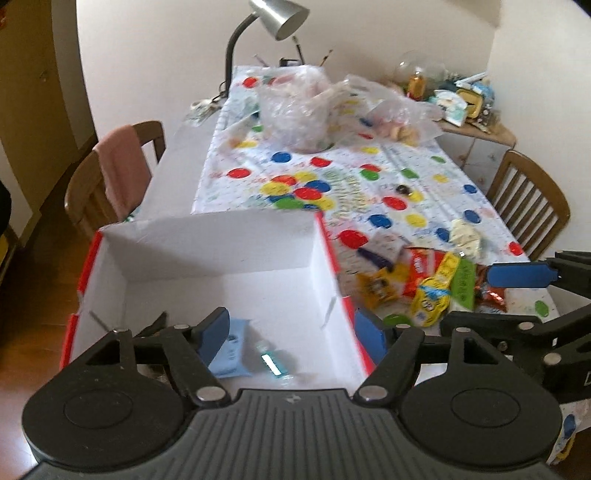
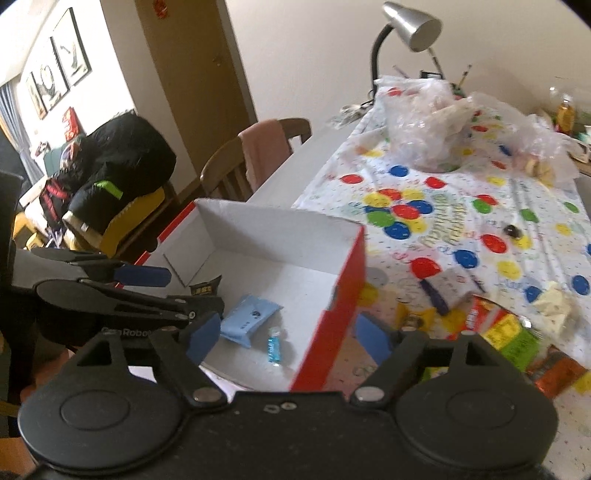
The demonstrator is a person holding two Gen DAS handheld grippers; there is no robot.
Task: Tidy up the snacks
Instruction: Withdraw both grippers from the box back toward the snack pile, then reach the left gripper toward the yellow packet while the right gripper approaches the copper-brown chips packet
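Note:
A red box with a white inside stands at the table's near left edge. In it lie a light blue packet, a small teal candy and a dark packet. My left gripper is open and empty above the box's near end. My right gripper is open and empty over the box's right wall. A pile of snack packets lies on the tablecloth right of the box. The right gripper also shows at the right of the left wrist view.
The dotted tablecloth carries clear plastic bags at the far end, a small dark object and a pale wrapper. A desk lamp, wooden chairs and a cluttered side cabinet surround the table.

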